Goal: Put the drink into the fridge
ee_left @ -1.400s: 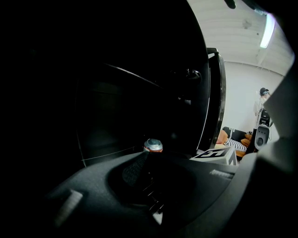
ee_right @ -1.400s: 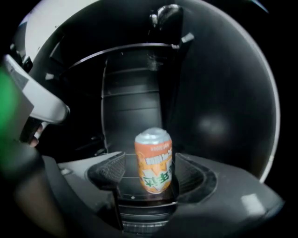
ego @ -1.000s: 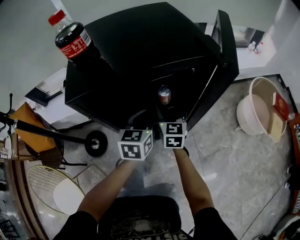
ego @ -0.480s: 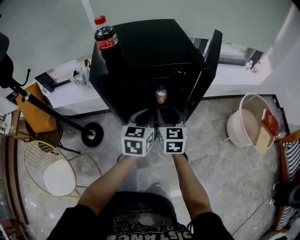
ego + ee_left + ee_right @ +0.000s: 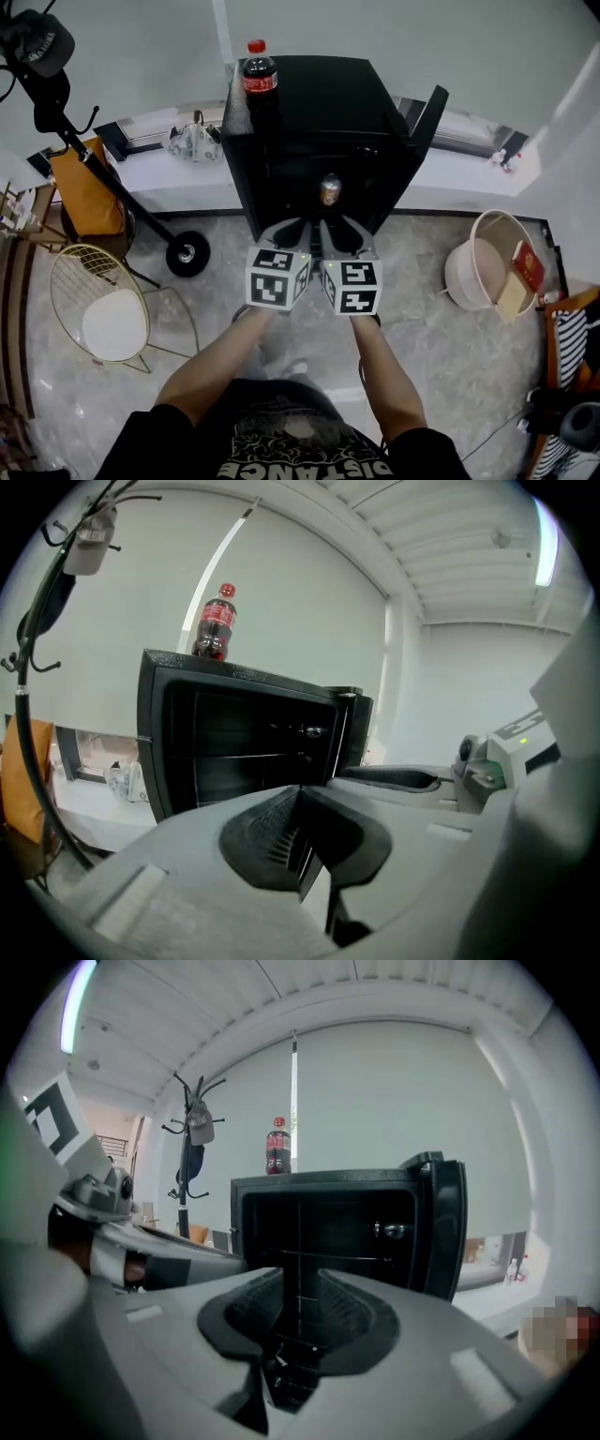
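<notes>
The black fridge (image 5: pixel 319 103) stands straight ahead on the far side of both grippers, its cavity facing them and its door (image 5: pixel 427 122) swung open to the right, so nothing blocks the way in. To the near left is a wire chair (image 5: pixel 103 319), to the right a pale basin (image 5: pixel 483 272), both well apart from the fridge front. A cola bottle (image 5: pixel 260 80) stands upright on the far-left corner of the fridge top, above the left gripper (image 5: pixel 291 230), which is the nearer of the 2 to it; its jaws are together with nothing in them. 1 can (image 5: pixel 329 189) stands upright on the shelf inside, just beyond the right gripper (image 5: pixel 342 230), whose jaws have just been closing and stand slightly apart on nothing. If the bottle is the next drink, it probably calls for a reach up and left.
</notes>
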Motion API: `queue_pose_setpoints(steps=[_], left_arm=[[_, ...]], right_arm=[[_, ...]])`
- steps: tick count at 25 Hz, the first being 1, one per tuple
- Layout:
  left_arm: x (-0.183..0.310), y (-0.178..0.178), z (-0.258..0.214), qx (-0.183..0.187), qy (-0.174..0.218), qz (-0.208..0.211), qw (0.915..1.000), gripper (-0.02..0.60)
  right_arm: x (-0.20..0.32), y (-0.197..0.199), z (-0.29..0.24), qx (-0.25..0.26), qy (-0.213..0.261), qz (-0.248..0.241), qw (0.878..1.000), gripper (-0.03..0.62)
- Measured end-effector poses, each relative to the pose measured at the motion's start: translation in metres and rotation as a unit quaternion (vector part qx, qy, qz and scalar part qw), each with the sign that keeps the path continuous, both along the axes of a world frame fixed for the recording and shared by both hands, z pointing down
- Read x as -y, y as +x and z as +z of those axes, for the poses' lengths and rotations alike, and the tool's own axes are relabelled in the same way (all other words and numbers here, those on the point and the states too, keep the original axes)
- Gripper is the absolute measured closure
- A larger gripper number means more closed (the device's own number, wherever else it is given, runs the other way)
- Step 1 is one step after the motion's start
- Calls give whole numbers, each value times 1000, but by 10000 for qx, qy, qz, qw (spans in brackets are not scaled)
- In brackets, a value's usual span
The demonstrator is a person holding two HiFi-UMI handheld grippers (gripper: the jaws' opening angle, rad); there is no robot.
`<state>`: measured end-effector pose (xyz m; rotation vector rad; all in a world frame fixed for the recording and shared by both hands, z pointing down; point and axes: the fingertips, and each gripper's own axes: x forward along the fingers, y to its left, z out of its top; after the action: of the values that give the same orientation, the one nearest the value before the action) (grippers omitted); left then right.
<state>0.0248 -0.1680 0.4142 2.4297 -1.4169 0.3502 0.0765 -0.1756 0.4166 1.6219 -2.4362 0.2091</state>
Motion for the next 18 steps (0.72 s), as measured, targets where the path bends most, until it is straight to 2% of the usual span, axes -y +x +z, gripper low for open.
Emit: queue_pose_setpoints(steps=[8, 18], left_arm=[[-22, -37, -31, 115, 82, -42, 9999, 577], [-26, -72, -64, 133, 326, 224, 9991, 577]], right_arm=[[-30, -35, -43, -106, 93, -200, 9997, 497], [-41, -80, -83, 15, 212, -121, 9997, 519]])
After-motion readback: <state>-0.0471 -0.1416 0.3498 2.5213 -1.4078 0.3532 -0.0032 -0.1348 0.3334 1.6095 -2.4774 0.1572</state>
